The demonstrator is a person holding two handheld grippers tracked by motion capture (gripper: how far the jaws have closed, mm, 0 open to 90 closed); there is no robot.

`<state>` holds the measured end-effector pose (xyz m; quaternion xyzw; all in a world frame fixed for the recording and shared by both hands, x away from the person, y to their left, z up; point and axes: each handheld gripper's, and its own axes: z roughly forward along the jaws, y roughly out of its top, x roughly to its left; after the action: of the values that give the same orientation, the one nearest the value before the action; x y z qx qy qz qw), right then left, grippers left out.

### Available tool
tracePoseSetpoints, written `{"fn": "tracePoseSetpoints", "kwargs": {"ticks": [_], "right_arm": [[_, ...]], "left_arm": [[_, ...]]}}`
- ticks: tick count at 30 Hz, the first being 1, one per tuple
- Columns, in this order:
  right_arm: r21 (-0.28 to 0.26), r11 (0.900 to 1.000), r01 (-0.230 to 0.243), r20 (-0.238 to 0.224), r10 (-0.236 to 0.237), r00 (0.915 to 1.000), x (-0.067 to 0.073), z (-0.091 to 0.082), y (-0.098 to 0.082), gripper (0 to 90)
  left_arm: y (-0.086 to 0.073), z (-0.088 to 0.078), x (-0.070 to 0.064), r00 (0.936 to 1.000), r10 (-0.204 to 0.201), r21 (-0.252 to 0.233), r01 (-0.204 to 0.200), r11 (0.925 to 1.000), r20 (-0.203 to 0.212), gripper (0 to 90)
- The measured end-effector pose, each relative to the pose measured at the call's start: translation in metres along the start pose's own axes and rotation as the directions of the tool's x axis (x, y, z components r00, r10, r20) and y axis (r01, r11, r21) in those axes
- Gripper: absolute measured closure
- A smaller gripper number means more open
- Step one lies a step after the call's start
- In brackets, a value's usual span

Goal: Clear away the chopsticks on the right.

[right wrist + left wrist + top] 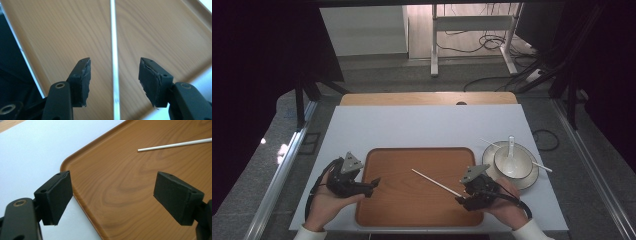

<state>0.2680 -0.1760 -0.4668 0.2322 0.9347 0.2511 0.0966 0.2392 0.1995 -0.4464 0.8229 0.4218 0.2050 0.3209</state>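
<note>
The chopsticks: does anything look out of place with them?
Yes. One chopstick lies alone on the tray, between the open jaws of the right gripper, while the other chopstick rests across the plate beside the bowl.

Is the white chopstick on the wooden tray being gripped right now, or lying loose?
Loose. The chopstick lies flat on the tray, running between the right tongs' open jaws; neither pad touches it.

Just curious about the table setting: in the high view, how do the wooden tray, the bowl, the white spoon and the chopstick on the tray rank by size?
1. Wooden tray.
2. Bowl.
3. Chopstick on the tray, longest of the small things, though very thin.
4. White spoon, partly down inside the bowl, so unsure against the chopstick.
</note>
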Motion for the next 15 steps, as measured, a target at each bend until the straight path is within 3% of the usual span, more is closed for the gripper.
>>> {"fn": "tracePoseSetpoints", "kwargs": {"ticks": [2,7,10,15], "right_arm": [[-0.017,1.0,0.007,-0.024,-0.007,0.9997,0.002,0.004,0.007,44.9],[-0.021,1.0,-0.005,-0.093,0.003,0.9956,-0.001,0.019,0.028,64.0],[-0.016,1.0,-0.022,-0.115,0.02,0.9931,-0.003,0.027,0.041,73.3],[-0.004,1.0,0.004,-0.117,-0.005,0.9931,-0.001,0.042,0.058,84.2]], "left_arm": [[0.0,0.0,0.0,1.0,-0.001,0.001,0.001,1.0,-0.001,15.5],[0.0,0.0,0.001,1.0,0.0,0.0,0.0,1.0,0.0,15.5],[-0.001,-0.001,0.002,1.0,-0.002,-0.001,0.002,1.0,-0.003,15.5],[-0.001,-0.002,0.002,1.0,-0.004,-0.004,0.004,1.0,-0.004,15.5]]}}
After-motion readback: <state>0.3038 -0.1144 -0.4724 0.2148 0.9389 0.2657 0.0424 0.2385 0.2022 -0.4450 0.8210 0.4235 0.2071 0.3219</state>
